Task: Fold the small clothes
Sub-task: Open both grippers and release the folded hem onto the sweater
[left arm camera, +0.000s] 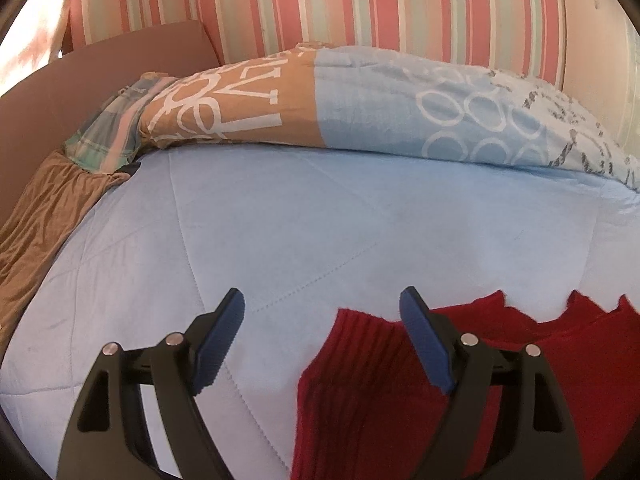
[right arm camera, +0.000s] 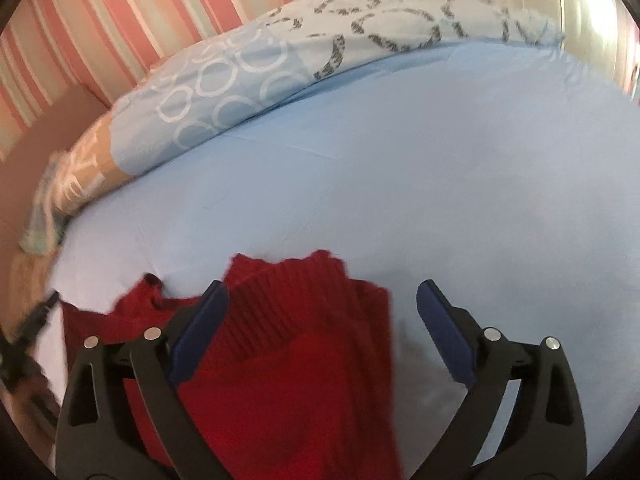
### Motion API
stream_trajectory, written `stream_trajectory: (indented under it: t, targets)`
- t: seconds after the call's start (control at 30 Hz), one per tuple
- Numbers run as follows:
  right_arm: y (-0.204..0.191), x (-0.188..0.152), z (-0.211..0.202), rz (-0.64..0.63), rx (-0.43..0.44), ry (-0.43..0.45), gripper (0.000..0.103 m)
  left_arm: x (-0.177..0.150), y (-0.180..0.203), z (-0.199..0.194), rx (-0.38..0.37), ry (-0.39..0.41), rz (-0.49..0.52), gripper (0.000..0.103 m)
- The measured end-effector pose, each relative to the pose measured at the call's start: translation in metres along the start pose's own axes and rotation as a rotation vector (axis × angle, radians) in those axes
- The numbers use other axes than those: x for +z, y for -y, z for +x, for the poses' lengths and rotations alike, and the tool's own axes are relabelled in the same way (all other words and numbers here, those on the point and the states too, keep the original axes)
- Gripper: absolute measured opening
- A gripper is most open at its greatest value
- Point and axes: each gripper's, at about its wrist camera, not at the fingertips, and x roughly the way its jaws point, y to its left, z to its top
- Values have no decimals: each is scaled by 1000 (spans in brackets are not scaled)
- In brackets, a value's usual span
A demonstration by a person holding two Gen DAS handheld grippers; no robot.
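On one pale-blue quilt (left arm camera: 280, 208), one red knit garment (right arm camera: 288, 360); left gripper (left arm camera: 322, 304) and right gripper (right arm camera: 322, 296) both spread, empty.

Location: a bedroom in a home. Indicators: a bed with a light-blue quilted cover (left arm camera: 280, 216), a patterned pillow (left arm camera: 360, 104) along its far edge, and pink-striped wallpaper (left arm camera: 360, 0) on the wall behind.
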Motion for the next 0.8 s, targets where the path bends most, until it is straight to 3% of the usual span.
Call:
stream_trajectory:
  t: [0.2, 0.37, 0.6, 0.8]
  targets:
    - [-13, -22, -18, -185, -82, 27, 97, -7, -9, -34, -14, 38, 19, 82]
    - [-24, -38, -25, -238, -98, 26, 98, -26, -1, -46, -22, 26, 68, 82]
    - [-34, -39, -24, -269, -140, 32, 98, -52, 2, -26, 14, -10, 118, 82]
    - [-24, -29, 2, -270, -199, 21, 98, -58, -2, 9, 28, -49, 150, 83]
